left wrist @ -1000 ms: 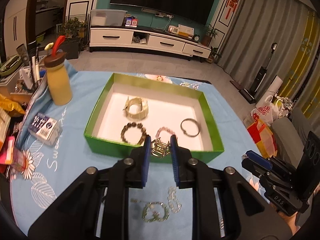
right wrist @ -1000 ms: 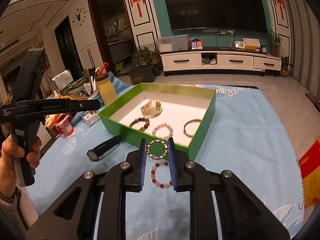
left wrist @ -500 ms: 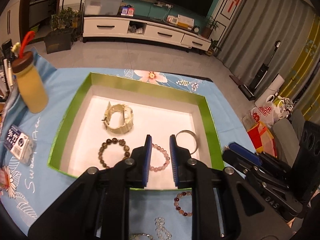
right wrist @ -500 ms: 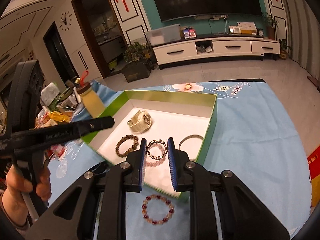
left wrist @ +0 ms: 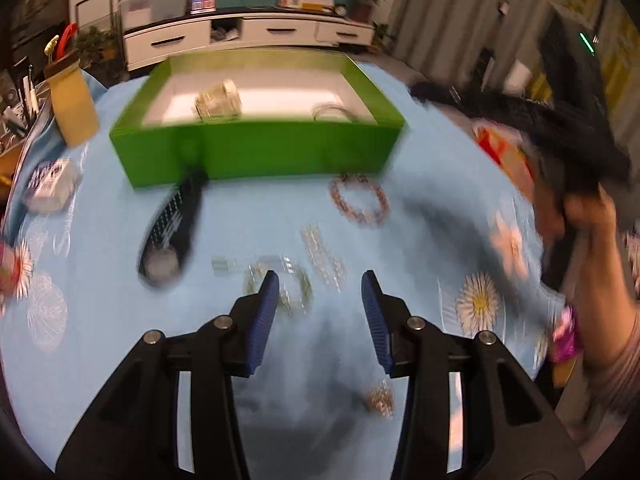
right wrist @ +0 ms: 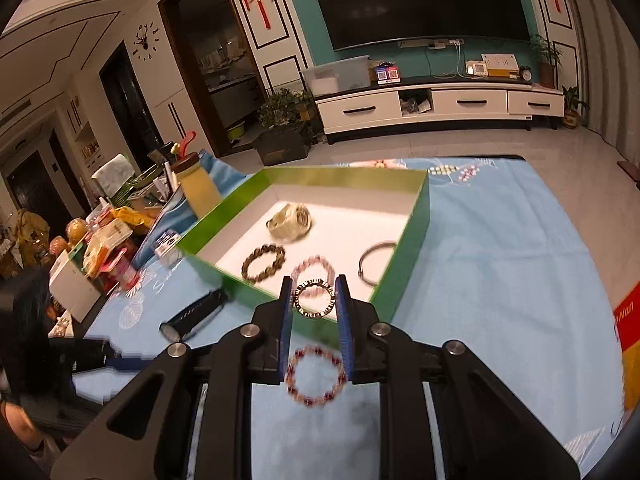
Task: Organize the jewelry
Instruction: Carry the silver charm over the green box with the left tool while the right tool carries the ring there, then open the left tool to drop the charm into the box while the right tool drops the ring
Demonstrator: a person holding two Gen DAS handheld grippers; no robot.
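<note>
The right gripper (right wrist: pixel 314 300) is clamped on a dark ring bracelet (right wrist: pixel 314 298) studded with pale stones, pinched at its two sides just above the near wall of the green box (right wrist: pixel 420 216). That hold is thin: the pads catch only the outer rim, so a small twist of the wrist could flip the bracelet out, and from this spot it might land on the blue cloth (right wrist: pixel 500 260) just short of the wall instead of inside. If it is let go over the floor of the box straight ahead, it could drop onto the pink bead bracelet (right wrist: pixel 314 270) lying right beyond the tips and tangle or knock it toward the metal bangle (right wrist: pixel 374 262) to the right. The red bead bracelet (right wrist: pixel 316 376) lies on the cloth under the gripper, outside the box. The left gripper (left wrist: pixel 318 292) holds nothing; its jaws are opening over loose pieces on the cloth, with a gold chain bracelet (left wrist: pixel 280 284) at its left pad and a crystal strand (left wrist: pixel 324 256) just ahead. The picture there is badly smeared, which suggests a fast approach; coming in like that, the pads could shove the chain aside, scoop up two pieces together, or snag the cloth. The black flashlight (left wrist: pixel 172 232) ahead to the left is close enough to be bumped.
</note>
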